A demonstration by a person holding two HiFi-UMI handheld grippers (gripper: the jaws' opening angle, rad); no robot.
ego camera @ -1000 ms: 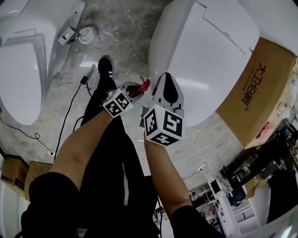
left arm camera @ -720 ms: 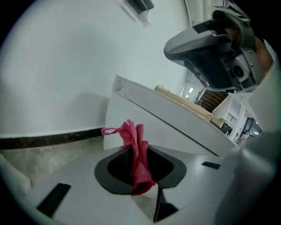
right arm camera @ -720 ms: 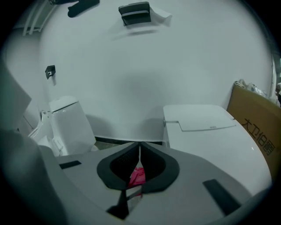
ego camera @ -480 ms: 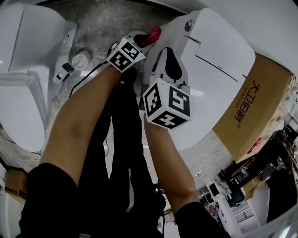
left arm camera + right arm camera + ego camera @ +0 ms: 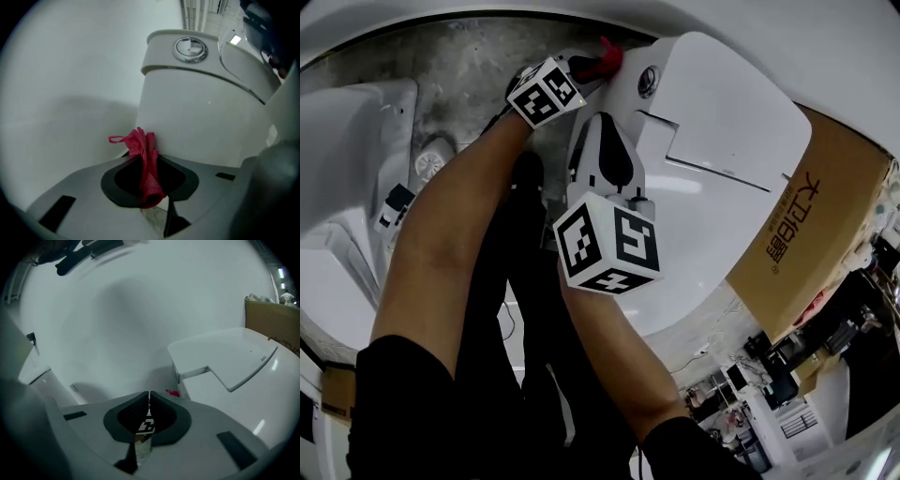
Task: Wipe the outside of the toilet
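Note:
A white toilet (image 5: 722,178) with a closed lid fills the upper right of the head view; its tank (image 5: 197,122) with a round flush button (image 5: 190,48) faces the left gripper view. My left gripper (image 5: 586,70) is shut on a red cloth (image 5: 146,164), whose free end sticks up close to the tank's side near the wall; whether it touches I cannot tell. The cloth (image 5: 607,58) shows red at the tank's back corner. My right gripper (image 5: 605,164) is shut with nothing in it, held beside the toilet's left flank; the lid (image 5: 234,362) lies to its right.
A second white toilet (image 5: 347,187) stands at the left. A brown cardboard box (image 5: 797,234) sits right of the toilet. The marble floor (image 5: 459,75) carries a small white fitting (image 5: 431,159). A white wall (image 5: 117,310) stands close behind. The person's legs are below.
Both grippers have moved up and away from the person toward the toilet's tank. The left one with the red cloth went from the bowl's front edge to the tank's back corner.

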